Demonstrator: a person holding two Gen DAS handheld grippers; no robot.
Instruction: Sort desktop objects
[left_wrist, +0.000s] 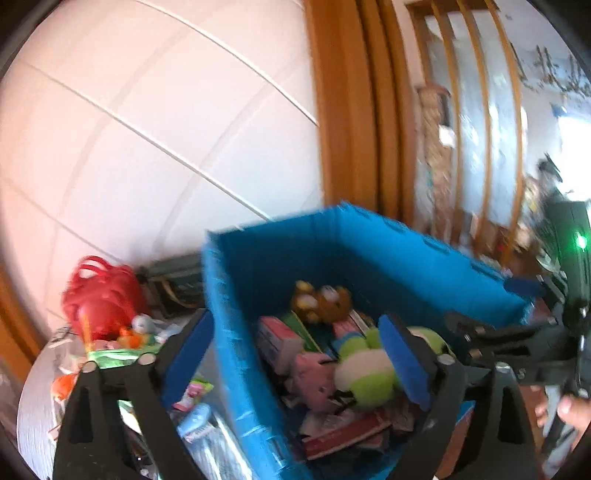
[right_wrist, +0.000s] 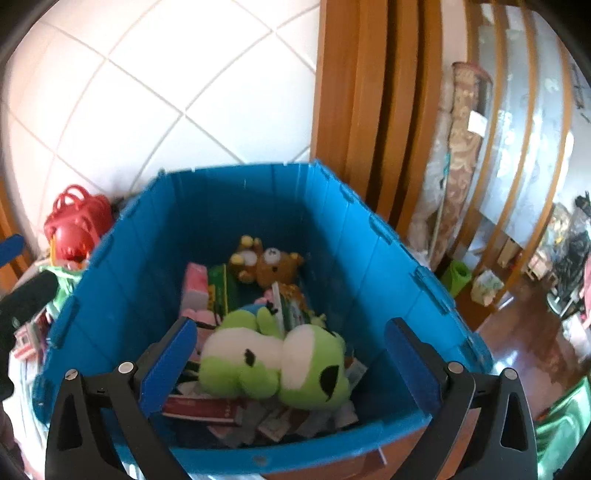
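Both claws, left gripper (left_wrist: 295, 365) and right gripper (right_wrist: 291, 363), gape wide and empty above the blue bin (right_wrist: 369, 236); green plush (right_wrist: 277, 365) is inside; next, pick another item beside the bin

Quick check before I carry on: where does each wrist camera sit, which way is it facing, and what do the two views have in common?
Left wrist: on the open left gripper, straddling the blue bin wall; the right gripper and a hand show.
Right wrist: on the open right gripper, looking down into the blue bin.
Shared: green plush, brown bear, red basket.
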